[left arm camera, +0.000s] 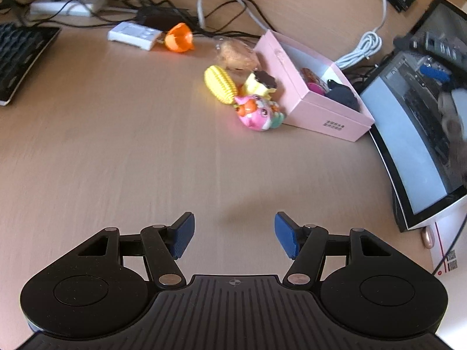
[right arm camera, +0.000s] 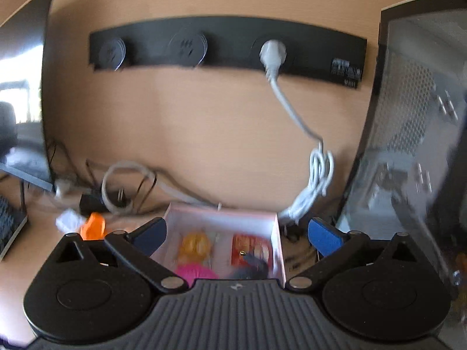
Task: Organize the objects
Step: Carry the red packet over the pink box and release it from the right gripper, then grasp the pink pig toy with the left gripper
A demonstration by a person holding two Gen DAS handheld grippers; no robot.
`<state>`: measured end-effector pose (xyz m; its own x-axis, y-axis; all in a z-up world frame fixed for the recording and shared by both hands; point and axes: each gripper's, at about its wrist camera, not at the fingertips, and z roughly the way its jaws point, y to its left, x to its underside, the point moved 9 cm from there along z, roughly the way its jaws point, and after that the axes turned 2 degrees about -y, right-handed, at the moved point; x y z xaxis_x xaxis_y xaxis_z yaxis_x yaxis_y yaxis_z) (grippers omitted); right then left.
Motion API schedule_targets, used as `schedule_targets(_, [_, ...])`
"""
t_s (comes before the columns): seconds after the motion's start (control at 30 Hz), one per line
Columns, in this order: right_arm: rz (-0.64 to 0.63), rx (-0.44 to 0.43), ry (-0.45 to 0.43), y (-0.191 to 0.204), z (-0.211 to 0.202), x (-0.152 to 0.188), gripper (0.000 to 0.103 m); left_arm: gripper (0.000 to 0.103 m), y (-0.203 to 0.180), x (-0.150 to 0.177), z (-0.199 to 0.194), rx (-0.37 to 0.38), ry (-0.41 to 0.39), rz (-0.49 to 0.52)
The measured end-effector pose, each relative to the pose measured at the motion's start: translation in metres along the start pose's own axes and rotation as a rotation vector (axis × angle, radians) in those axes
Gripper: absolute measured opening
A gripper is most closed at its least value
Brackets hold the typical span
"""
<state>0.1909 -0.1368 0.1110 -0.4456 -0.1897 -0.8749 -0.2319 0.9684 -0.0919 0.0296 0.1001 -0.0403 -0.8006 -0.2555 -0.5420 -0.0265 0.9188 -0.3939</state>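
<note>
In the left wrist view, the left tongs [left arm camera: 233, 234] stood wide apart with nothing between the blue pads [left arm camera: 183, 234], hovering over a bare stretch of the wooden surface [left arm camera: 116, 145]. Well ahead and to the right lay a pink box [left arm camera: 306, 99] with its top open, holding a dark bundle [left arm camera: 343, 94] and a few colourful pieces near its far end. Against the box's left wall sat a cluster of toys: a pink toy [left arm camera: 255, 113] nearest the camera, touching the wall; a yellow toy with a dark top [left arm camera: 261, 84] behind it; a yellow ribbed corn toy [left arm camera: 220, 86] to the left; and a brownish wrapped item [left arm camera: 238, 55] farther back. An orange cone-shaped toy [left arm camera: 178, 40] lay apart, farther back beside a white device [left arm camera: 134, 33]. A keyboard [left arm camera: 20, 55] occupied the far left, and a screen [left arm camera: 423, 134] leaned at the right.

In the right wrist view, blurred by motion, the right tongs [right arm camera: 238, 237] were also spread wide and empty, poised above the pink box [right arm camera: 277, 239]. Inside it showed an orange-yellow item [right arm camera: 195, 245], something pink [right arm camera: 194, 271] and a red packet [right arm camera: 252, 248]. The orange toy [right arm camera: 93, 227] lay on the surface to the left. A coiled white cable [right arm camera: 318, 175] hung from a black power strip [right arm camera: 227, 46] behind.
</note>
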Motion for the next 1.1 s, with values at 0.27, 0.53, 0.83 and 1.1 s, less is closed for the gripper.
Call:
schedule_targets(0.27, [-0.103, 0.003, 0.039, 0.024, -0.039, 0.071, 0.103, 0.065, -0.024, -0.057, 0.015, -0.016, -0.105, 0.098])
schedule_targets(0.53, [-0.081, 0.007, 0.119, 0.031, -0.06, 0.124, 0.103, 0.065, -0.073, -0.105, 0.057, -0.006, -0.153, 0.336])
schedule_targets(0.83, [0.004, -0.014, 0.258, 0.02, -0.065, 0.172, 0.103, 0.068, -0.075, -0.095, 0.127, -0.127, 0.006, 0.608])
schedule_targets(1.1, [0.041, -0.051, 0.312, 0.03, -0.055, 0.185, 0.103, 0.052, -0.061, -0.093, 0.117, -0.112, -0.019, 0.445])
